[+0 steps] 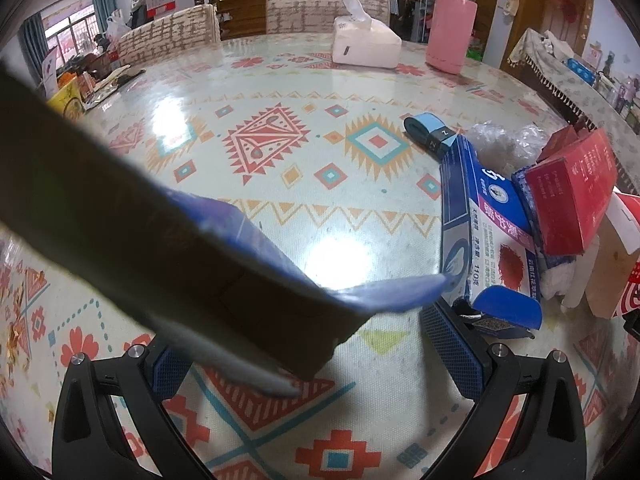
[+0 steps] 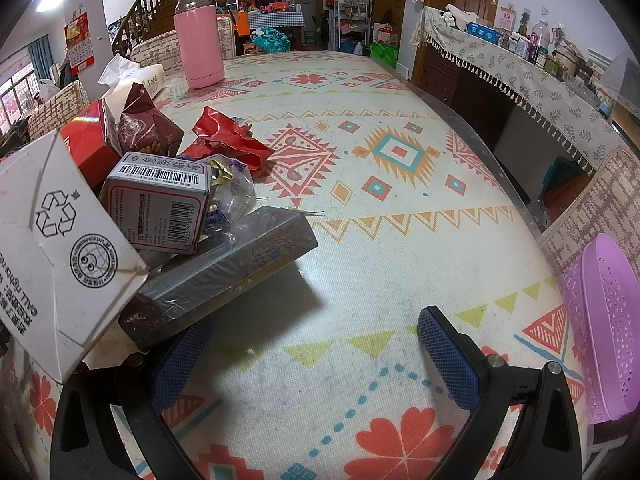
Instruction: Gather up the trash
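In the left wrist view my left gripper (image 1: 308, 344) is open, and a long flat brown-and-blue box (image 1: 160, 232) lies slanted across its left finger, close to the lens. A pile of trash lies right of it: a blue-and-white box (image 1: 486, 232), a red box (image 1: 572, 196), a blue folded packet (image 1: 430, 132) and clear plastic wrap (image 1: 500, 140). In the right wrist view my right gripper (image 2: 316, 352) is open and empty. Its left finger is under a flat dark box (image 2: 224, 272). Behind lie a white carton (image 2: 52, 248), a barcoded grey box (image 2: 164, 200) and a red wrapper (image 2: 228, 140).
A pink flask (image 2: 199, 44) and a tissue pack (image 1: 366, 44) stand at the far side of the patterned table (image 2: 360, 280). A purple perforated basket (image 2: 608, 324) sits at the right edge beside a chair. Chairs line the far side.
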`<move>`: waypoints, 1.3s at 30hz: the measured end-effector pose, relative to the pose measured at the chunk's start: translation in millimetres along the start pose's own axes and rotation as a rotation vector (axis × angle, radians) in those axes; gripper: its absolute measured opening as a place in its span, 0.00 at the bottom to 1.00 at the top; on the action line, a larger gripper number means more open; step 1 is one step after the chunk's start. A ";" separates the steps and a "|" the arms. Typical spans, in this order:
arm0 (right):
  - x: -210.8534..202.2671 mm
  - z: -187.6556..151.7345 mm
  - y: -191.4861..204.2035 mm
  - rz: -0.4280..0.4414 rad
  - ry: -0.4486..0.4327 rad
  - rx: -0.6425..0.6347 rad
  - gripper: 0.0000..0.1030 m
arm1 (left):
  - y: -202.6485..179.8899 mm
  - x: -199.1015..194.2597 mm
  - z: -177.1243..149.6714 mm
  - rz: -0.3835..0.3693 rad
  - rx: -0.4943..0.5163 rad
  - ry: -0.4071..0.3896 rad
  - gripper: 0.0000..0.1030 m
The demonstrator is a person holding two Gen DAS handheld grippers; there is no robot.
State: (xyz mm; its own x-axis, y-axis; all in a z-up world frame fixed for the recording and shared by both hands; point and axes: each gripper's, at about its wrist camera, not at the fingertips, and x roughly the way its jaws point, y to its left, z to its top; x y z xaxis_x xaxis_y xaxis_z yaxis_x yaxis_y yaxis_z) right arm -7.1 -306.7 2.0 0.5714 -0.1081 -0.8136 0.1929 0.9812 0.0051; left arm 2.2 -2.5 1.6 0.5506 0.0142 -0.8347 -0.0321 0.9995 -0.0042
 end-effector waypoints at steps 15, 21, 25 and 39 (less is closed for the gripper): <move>-9.7 -13.2 -2.9 0.063 0.070 -0.074 1.00 | 20.1 -86.2 -37.4 -0.022 -0.027 -0.116 1.00; -32.5 -39.1 -13.9 0.083 0.040 -0.013 1.00 | 19.1 -141.1 -58.6 -0.012 -0.026 -0.230 1.00; -59.2 -57.4 -28.1 0.072 -0.034 0.048 1.00 | 13.8 -160.4 -62.4 0.019 -0.014 -0.293 1.00; -158.0 -104.6 -13.8 0.165 -0.365 0.059 1.00 | 6.6 -213.9 -82.5 0.106 -0.051 -0.491 1.00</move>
State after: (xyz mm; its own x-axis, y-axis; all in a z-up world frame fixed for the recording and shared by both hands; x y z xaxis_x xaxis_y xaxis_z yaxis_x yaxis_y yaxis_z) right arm -183.5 -286.4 69.6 0.8422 -0.0102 -0.5390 0.1143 0.9804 0.1602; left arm -184.6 -1.3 134.6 0.8690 0.1395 -0.4748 -0.1428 0.9893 0.0292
